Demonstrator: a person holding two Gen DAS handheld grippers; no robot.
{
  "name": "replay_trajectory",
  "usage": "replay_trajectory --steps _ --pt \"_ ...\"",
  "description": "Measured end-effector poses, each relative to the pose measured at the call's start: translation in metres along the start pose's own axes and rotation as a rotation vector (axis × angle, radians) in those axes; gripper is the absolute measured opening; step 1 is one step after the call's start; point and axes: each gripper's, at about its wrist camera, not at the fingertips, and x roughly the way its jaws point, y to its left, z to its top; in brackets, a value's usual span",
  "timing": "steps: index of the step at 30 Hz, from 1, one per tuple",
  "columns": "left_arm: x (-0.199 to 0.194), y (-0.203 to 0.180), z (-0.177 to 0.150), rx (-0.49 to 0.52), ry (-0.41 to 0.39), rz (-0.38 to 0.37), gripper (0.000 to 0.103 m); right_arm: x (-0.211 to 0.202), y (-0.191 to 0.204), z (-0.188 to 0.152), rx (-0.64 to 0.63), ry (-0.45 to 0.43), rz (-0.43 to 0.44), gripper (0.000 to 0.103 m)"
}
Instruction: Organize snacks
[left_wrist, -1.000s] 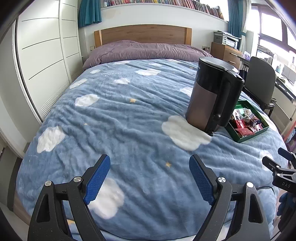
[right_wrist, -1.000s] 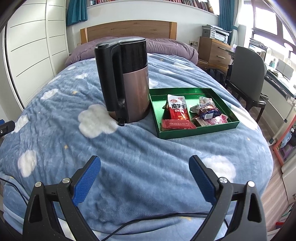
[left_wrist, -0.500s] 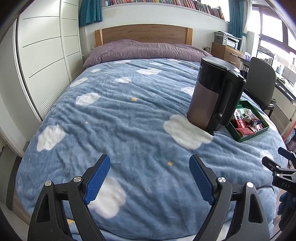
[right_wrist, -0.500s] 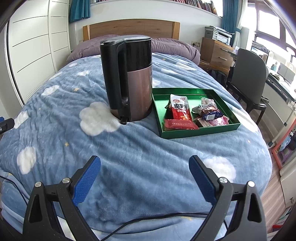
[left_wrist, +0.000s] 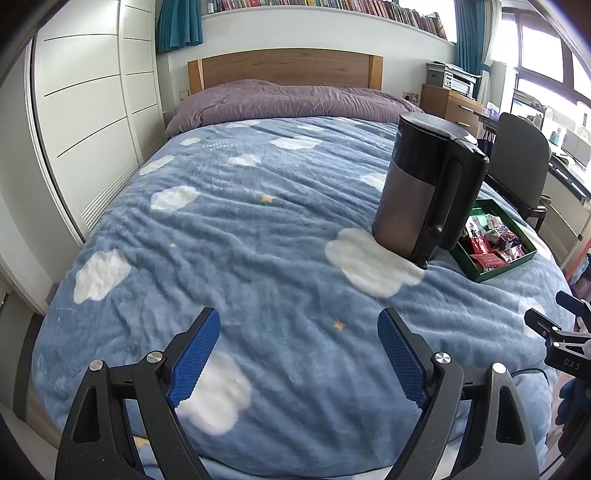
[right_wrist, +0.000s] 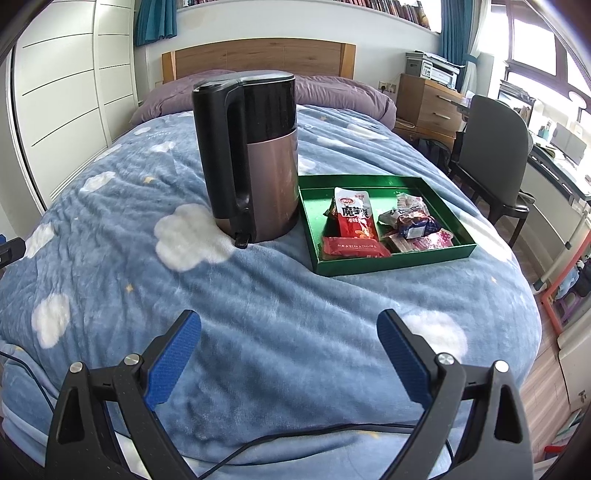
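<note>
Both tools, left tool (left_wrist: 299, 354) and right tool (right_wrist: 290, 356), gape wide, empty, over fleecy blanket (right_wrist: 258, 314).

A shallow green tray (right_wrist: 391, 264) lies flat on a cloud-print bed, at three o'clock from an upright electric kettle and just beside its base. Inside, a tall red snack pouch (right_wrist: 354, 218) lies lengthwise; a flat red packet (right_wrist: 354, 248) sits crosswise at its six o'clock end. At three o'clock, a loose heap of smaller wrapped snacks (right_wrist: 417, 225) fills the tray's near right corner.
</note>
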Motion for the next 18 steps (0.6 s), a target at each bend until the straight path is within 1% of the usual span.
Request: replay_trajectory --steps 18 --pt "-0.0015 -0.0025 -0.0017 0.007 0.004 -0.009 0.083 -0.0013 -0.0036 0.0002 0.002 -0.002 -0.006 0.103"
